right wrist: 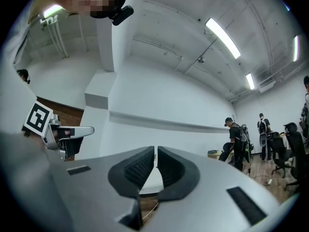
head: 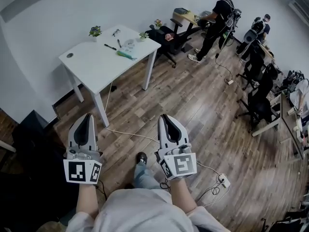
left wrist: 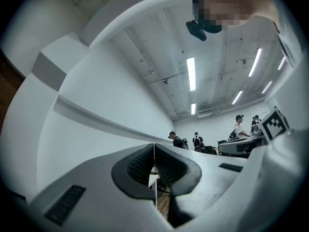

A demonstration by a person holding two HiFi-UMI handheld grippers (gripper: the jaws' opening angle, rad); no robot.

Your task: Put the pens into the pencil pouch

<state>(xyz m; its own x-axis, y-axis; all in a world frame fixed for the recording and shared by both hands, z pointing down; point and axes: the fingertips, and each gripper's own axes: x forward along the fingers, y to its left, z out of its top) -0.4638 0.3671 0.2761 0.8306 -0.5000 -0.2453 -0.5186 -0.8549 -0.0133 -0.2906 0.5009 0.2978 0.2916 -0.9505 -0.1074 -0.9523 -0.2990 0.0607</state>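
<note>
A white table (head: 91, 66) stands across the room at the upper left of the head view. On it lie a teal pen (head: 125, 55), two dark pens (head: 110, 47) and a pale pouch (head: 128, 44). Both grippers are held out over the wooden floor, well short of the table and pointing toward it. My left gripper (head: 88, 116) has its jaws shut with nothing between them (left wrist: 154, 146). My right gripper (head: 164, 116) also stands shut and empty (right wrist: 155, 150). The left gripper view looks up at the wall and ceiling. The right gripper view catches the table edge between the jaws.
Small potted plants (head: 95, 31) sit at the table's far side. A white cable runs over the floor to a power strip (head: 223, 180). A dark cabinet (head: 29, 129) stands at the left. People and office chairs (head: 256, 105) fill the right and the back.
</note>
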